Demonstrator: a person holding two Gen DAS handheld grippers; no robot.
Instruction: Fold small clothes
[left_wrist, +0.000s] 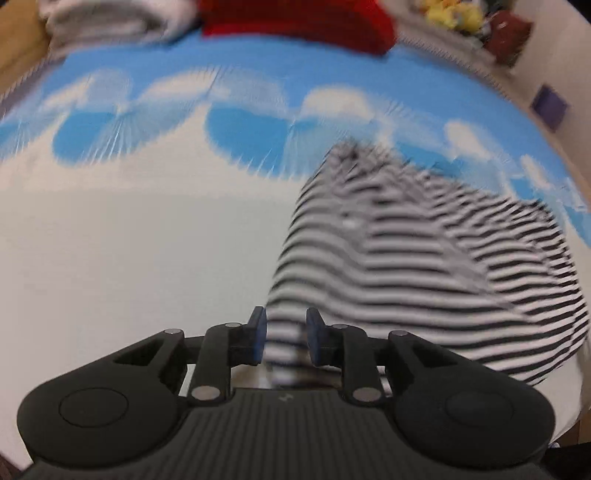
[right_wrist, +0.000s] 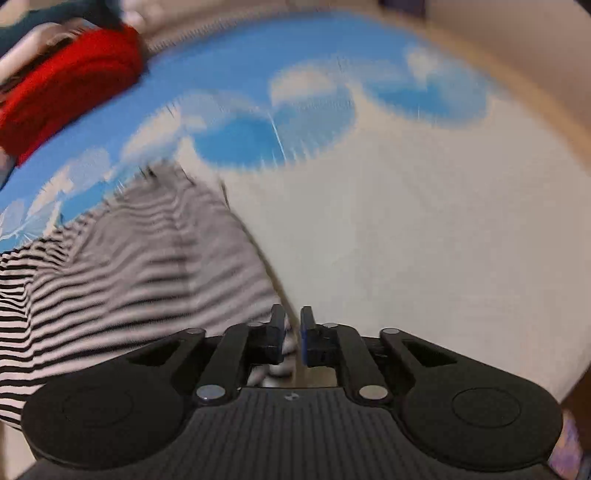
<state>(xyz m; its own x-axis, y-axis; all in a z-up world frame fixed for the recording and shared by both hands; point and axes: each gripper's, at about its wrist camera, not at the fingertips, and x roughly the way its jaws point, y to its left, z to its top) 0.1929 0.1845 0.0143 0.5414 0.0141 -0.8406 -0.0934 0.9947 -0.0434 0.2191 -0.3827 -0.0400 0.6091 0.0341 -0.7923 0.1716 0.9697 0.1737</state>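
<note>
Both hand-held grippers, left (left_wrist: 284, 338) and right (right_wrist: 292, 334), were pinching a near corner each of the striped top (left_wrist: 424, 266). It trailed onto the cloud-print surface (left_wrist: 129, 240). Looked like lift-and-fold; next, carry corners far.

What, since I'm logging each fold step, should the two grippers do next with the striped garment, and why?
Probably carry the near edge forward over the rest. The left gripper and right gripper each pinch an edge of the striped garment, which slopes up to them while its far part lies on the sky-print sheet.
</note>
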